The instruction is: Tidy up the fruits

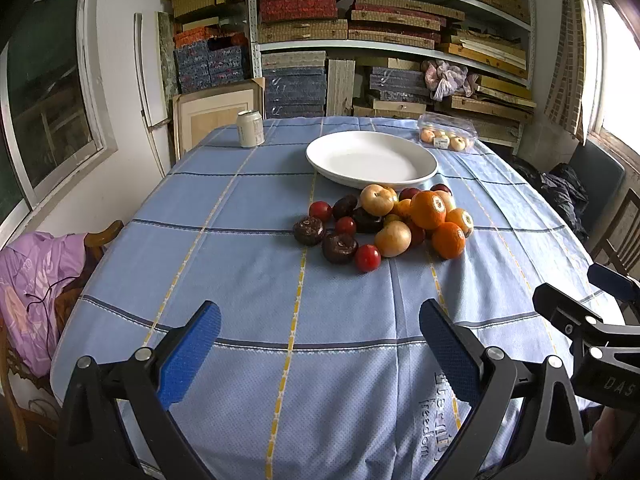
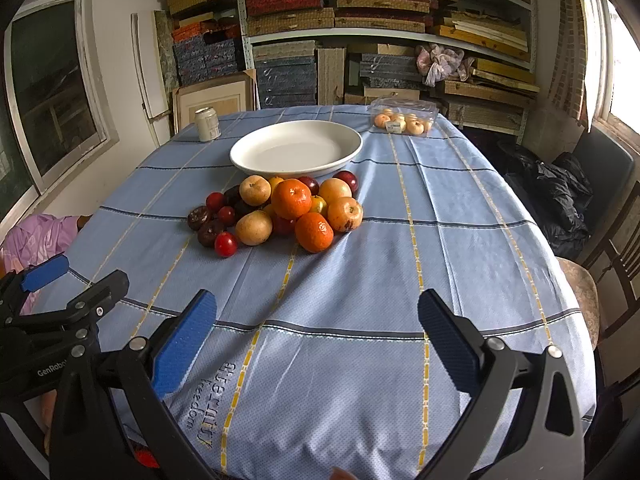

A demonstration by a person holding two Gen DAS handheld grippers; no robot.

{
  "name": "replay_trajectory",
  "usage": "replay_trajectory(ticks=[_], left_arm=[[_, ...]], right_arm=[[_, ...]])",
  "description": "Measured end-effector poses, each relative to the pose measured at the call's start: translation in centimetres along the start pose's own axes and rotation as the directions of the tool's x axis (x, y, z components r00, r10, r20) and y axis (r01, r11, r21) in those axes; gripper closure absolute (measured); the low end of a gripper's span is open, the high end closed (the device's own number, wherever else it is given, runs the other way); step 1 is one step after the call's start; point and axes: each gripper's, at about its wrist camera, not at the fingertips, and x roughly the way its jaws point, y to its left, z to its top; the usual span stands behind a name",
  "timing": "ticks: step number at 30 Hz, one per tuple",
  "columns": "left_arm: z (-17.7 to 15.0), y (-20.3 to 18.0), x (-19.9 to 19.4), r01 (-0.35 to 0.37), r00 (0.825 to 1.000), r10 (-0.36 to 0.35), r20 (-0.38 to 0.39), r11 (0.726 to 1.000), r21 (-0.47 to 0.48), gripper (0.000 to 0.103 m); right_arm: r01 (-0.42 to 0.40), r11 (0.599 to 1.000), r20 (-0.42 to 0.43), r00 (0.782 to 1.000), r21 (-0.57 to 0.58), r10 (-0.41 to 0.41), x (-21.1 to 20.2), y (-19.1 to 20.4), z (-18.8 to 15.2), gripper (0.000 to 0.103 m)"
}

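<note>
On a tabletop [image 1: 224,248] draped in a blue checked cloth, in a storeroom lined with shelves of stacked boxes [image 1: 360,20], a heap of fruit [image 1: 384,222] lies loose just in front of a white oval plate [image 1: 372,158] that holds nothing. Oranges [image 2: 291,199] and yellow apples [image 2: 253,228] crowd the right and middle of the pile; dark purple fruits [image 1: 340,247] and small red fruits [image 1: 367,258] sit at its left edge, all touching or nearly so. The nearest apples rest close against the plate's near rim.

The left tongs [image 1: 320,340] hover low over the near end of the cloth, jaws spread wide, blue pads facing each other with nothing between them. The right tongs [image 2: 318,334] hang alongside, likewise wide open and gripping nothing; each tool shows at the edge of the other's view. Both are well short of the fruit.

At the far left of the tabletop stands a pale drinks can [image 1: 250,129]. At the far right corner, a clear plastic punnet [image 1: 447,133] holds several more pale round fruits. A pink cloth [image 1: 36,292] is draped over a wooden chair at left, and dark clothing [image 2: 560,196] lies heaped on a seat at right.
</note>
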Motion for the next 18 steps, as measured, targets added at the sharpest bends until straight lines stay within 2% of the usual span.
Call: replay_trajectory(ticks=[18], left_arm=[[-0.3,0.03,0.31,0.003,1.0,-0.003,-0.006,1.0,-0.003,0.003]], right_arm=[[0.0,1.0,0.0,1.0,0.0,0.0,0.02,-0.01,0.0,0.004]])
